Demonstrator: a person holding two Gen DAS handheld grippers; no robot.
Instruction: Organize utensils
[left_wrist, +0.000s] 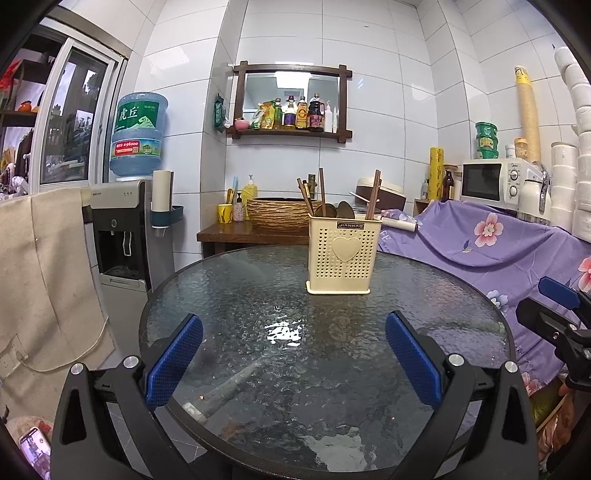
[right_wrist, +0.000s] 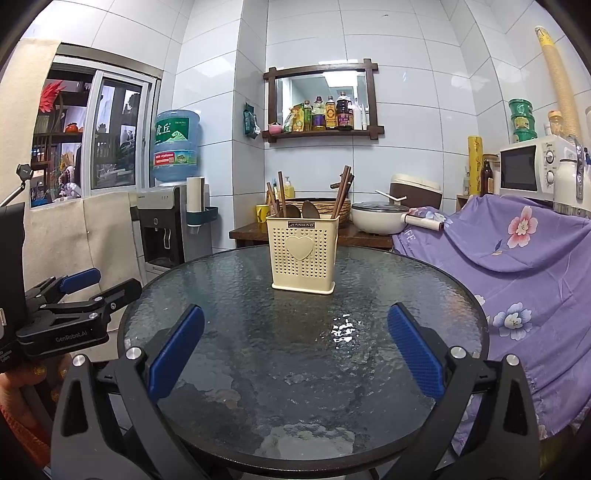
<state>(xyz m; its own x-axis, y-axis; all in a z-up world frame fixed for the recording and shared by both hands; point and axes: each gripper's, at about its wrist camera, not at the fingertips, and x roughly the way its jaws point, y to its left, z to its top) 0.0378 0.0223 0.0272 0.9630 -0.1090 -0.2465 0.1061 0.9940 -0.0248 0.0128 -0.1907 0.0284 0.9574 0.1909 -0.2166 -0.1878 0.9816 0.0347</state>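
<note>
A cream perforated utensil holder with a heart on its front stands upright at the far side of the round glass table. It holds several wooden chopsticks and spoons. My left gripper is open and empty over the table's near side. In the right wrist view the same holder stands ahead with chopsticks and spoons in it. My right gripper is open and empty over the table. Each gripper shows at the edge of the other's view, the left one included.
A purple flowered cloth covers furniture to the right, against the table's edge. A water dispenser stands at the left. Behind the table a wooden side table carries a woven basket. A microwave sits at the back right.
</note>
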